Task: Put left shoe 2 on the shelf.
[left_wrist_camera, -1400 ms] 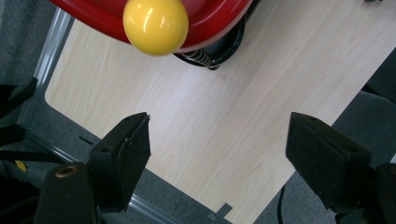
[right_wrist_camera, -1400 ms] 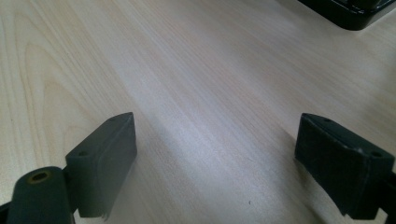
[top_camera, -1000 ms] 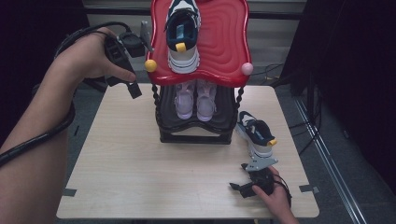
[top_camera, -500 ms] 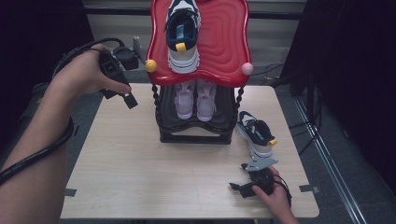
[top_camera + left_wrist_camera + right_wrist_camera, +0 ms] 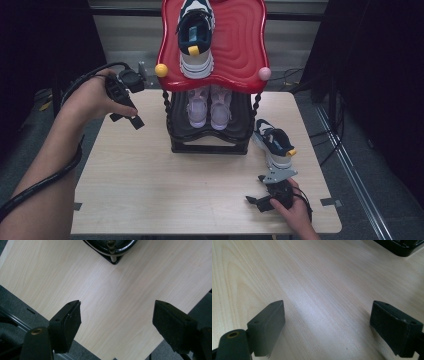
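Lowering toward the tabletop [image 5: 150, 195] from the far left corner, left gripper [image 5: 131, 119] with jaws spread wide and nothing between them, bare wood and a corner of the black rack base [image 5: 112, 250] ahead in the left gripper view. Resting low at the near right edge, right gripper [image 5: 256, 202] likewise wide open and empty, pale wood grain between its pads [image 5: 268, 327] in the right gripper view. Standing on the tabletop just right of the rack and just beyond the right gripper, a loose navy-and-white sneaker [image 5: 274, 145] with a yellow heel tab, heel toward the person; its apparent mate [image 5: 196, 37] already up on the red top shelf [image 5: 240, 50], a pale lilac pair [image 5: 210, 102] on the lower black shelf. Likely next step: picking up the loose sneaker and seating it beside its mate. Best done by approaching from the heel side, closing across the collar or heel counter rather than the soft toe, lifting clear of the pink knob [image 5: 264, 73] before swinging over the shelf, keeping the left gripper free of the rack's twisted post.
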The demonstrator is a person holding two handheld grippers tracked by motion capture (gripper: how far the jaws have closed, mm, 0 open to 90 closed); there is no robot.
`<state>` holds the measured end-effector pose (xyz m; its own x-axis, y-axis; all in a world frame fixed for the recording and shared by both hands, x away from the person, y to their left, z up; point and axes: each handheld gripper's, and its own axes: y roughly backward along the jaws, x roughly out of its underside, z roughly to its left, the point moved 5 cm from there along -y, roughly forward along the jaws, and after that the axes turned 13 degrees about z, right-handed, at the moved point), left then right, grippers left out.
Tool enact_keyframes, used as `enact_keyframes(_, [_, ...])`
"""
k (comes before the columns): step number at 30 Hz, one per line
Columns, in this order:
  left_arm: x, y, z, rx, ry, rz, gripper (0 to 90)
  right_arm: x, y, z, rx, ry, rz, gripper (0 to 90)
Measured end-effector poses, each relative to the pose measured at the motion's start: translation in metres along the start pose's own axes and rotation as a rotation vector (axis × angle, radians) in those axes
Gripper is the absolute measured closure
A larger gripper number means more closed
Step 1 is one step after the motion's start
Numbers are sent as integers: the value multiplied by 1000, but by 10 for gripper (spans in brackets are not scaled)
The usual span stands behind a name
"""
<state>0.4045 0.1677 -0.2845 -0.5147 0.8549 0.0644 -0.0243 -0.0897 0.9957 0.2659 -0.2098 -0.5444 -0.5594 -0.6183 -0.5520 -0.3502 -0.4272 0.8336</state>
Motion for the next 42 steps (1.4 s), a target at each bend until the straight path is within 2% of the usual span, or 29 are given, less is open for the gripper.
enact_keyframes(4, [1,-7,1,-2,5,-9,226,0,0,0,1,0,0,124])
enact_keyframes(12, [1,-42,-5,16,22,6,224,0,0,0,-5,0,1,124])
enact_keyframes(14, [1,-45,-5,18,15,12,224,0,0,0,-5,0,1,124])
enact_keyframes(16, [0,-56,-7,24,12,10,224,0,0,1,-7,0,2,124])
enact_keyframes(18, [0,-63,-9,30,26,10,224,0,0,1,-7,0,0,124])
enact_keyframes(20, [0,-69,-10,29,10,18,225,0,0,1,-7,0,0,124])
enact_keyframes(33, [-1,-105,-20,33,23,14,225,0,0,1,-6,1,0,123])
enact_keyframes(42, [-2,-134,-26,62,35,22,225,0,0,1,-9,0,1,123])
